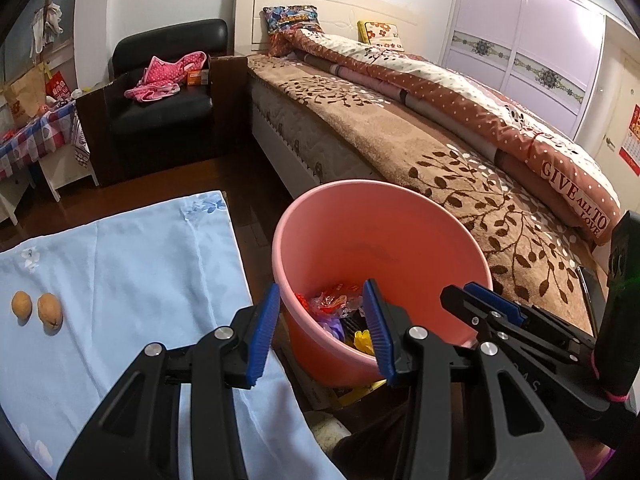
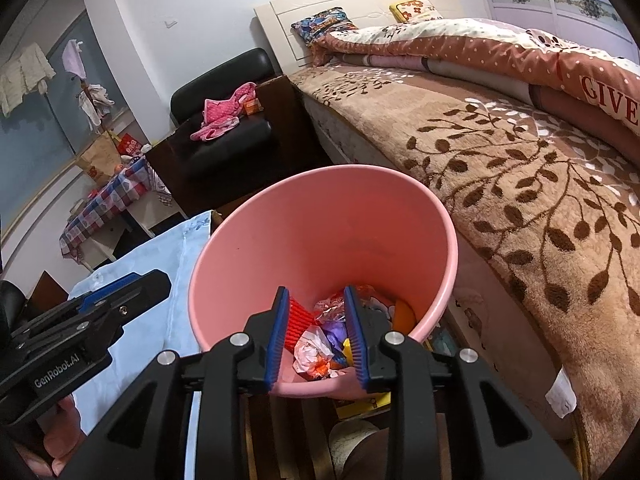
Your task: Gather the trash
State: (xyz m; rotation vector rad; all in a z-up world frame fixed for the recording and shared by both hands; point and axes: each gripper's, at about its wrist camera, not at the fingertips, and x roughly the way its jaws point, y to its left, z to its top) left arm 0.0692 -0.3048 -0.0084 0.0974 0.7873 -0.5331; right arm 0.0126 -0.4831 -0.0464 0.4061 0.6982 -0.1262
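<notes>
Your right claw [image 2: 316,340] hangs part-open and empty over the round pink plastic bucket [image 2: 320,232]; left claw [image 1: 320,332] gapes wide, empty. Reach left for the two brown nutshells [image 1: 38,312].

Both wrist views look steeply down, close, sharing the pink bucket [image 1: 380,240] beside the bed [image 2: 520,152].

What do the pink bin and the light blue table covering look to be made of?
Pink bin: probably moulded plastic, going by its smooth, evenly coloured wall with a soft sheen and thin rolled rim. Light blue covering: woven fabric, matte, showing fold creases and a faint floral print.
</notes>
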